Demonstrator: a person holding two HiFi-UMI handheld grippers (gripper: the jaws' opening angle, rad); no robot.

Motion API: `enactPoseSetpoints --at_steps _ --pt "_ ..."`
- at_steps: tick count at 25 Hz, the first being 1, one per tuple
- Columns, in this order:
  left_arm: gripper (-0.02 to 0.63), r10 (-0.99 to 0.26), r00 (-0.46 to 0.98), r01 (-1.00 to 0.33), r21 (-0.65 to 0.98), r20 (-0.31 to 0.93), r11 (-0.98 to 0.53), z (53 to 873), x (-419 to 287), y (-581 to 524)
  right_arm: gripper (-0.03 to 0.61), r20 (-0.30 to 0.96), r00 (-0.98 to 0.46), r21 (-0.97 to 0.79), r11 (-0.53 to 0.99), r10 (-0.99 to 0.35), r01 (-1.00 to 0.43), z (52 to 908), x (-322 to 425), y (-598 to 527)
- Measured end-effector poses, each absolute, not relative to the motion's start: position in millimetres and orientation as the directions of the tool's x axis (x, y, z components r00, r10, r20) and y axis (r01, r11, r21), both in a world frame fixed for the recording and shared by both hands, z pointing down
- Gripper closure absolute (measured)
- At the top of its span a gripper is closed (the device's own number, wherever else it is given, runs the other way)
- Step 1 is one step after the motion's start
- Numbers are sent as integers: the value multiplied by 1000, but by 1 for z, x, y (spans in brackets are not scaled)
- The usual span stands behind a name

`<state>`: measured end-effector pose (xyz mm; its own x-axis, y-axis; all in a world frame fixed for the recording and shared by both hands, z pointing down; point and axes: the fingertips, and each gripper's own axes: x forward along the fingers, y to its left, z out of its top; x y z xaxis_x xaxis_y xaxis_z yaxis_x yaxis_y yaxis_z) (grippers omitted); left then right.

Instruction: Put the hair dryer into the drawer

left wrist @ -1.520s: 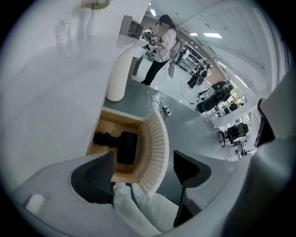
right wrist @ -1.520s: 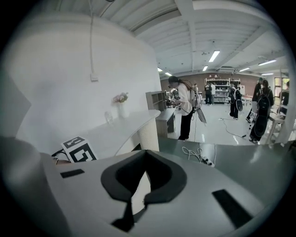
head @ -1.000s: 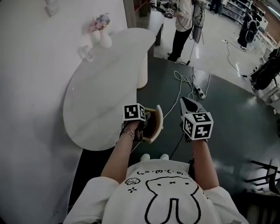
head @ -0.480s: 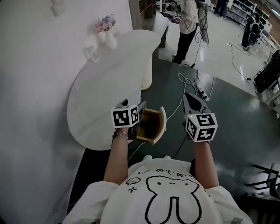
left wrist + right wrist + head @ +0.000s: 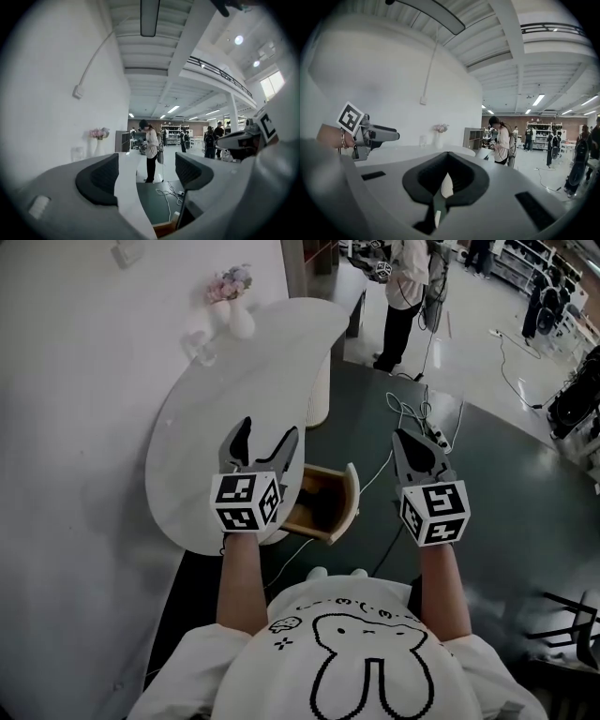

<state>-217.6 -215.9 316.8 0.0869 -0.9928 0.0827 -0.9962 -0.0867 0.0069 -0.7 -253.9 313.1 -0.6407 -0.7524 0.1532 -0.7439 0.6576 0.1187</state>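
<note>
At the near edge of the table (image 5: 202,418), the drawer (image 5: 349,501) hangs pulled open between the two grippers, and the hair dryer just isn't showing in any view. What can be seen of the drawer's inside looks like bare wood, though the left gripper (image 5: 267,432) covers part of it. That gripper hovers over the table rim with its claw spread wide and nothing in it. The right gripper (image 5: 405,439) is out over the dark floor, right of the drawer, claw pressed together on nothing. The biggest risk from here is probably the person hunting for the dryer while the drawer sticks out. It's just beside the left gripper and close to the person's body, so a careless swing or step could knock it askew or slam it. Another one is the white cables (image 5: 411,413) and power strip (image 5: 437,434) on the floor, far right of the drawer. One strand runs in toward the drawer, and if it's the dryer's cord (can't tell), it could snag or get pinched when the drawer shuts. Any reach across the table also has to mind the glass (image 5: 201,351) and vase (image 5: 240,322) at the far end, which look easy to tip. And the right claw would have to open before it can grab anything.
</note>
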Motion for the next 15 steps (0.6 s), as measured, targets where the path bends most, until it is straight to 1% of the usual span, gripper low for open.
enactPoseSetpoints --at_steps 3,6,7,8,9,10,13,15 --pt "227 -994 109 -992 -68 22 -110 298 -211 -210 582 137 -649 137 663 -748 -736 309 -4 -252" --pt "230 -995 103 -983 -155 8 -103 290 -207 -204 582 132 -654 146 667 -745 -730 307 -6 -248" --pt "245 -996 86 -982 -169 -1 -85 288 -208 -201 581 124 -662 145 673 -739 -725 306 -8 -246" --pt "356 -998 52 -983 -178 -21 -48 284 -212 -198 582 111 -673 144 682 -731 -717 305 -10 -244" --pt "580 -999 13 -984 -180 -46 -5 280 -217 -194 581 97 -686 146 692 -721 -707 303 -13 -241" --pt "597 -998 -11 -985 -173 -68 23 277 -222 -191 581 86 -696 150 700 -713 -699 302 -15 -239" --pt "597 -995 -12 -990 -139 -95 25 271 -227 -186 581 68 -707 173 706 -704 -687 297 -20 -236" --pt "597 -994 -11 -989 -148 -111 27 266 -228 -184 581 54 -707 184 703 -706 -687 293 -22 -236"
